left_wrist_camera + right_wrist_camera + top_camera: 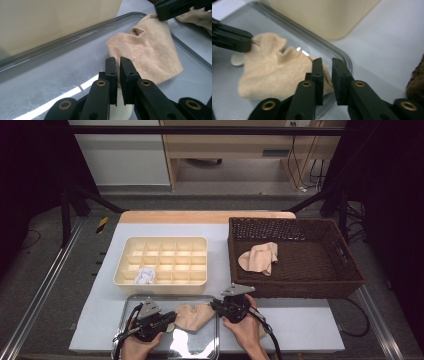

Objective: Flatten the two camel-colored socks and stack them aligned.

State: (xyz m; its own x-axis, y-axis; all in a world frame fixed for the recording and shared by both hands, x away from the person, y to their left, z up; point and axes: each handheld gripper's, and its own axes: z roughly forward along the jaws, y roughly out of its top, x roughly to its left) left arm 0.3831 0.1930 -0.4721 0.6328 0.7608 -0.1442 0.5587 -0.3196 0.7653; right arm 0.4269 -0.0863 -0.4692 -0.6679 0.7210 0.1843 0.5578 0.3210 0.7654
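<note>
One beige sock [192, 316] lies on the steel tray [200, 347].

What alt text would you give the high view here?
Two hand-held grippers, left and right, meet a beige sock from either side on a metal tray at the table's near edge. Behind the tray stands a cream compartment box with a white item in one cell; a wicker basket to the right holds another beige sock.
</note>
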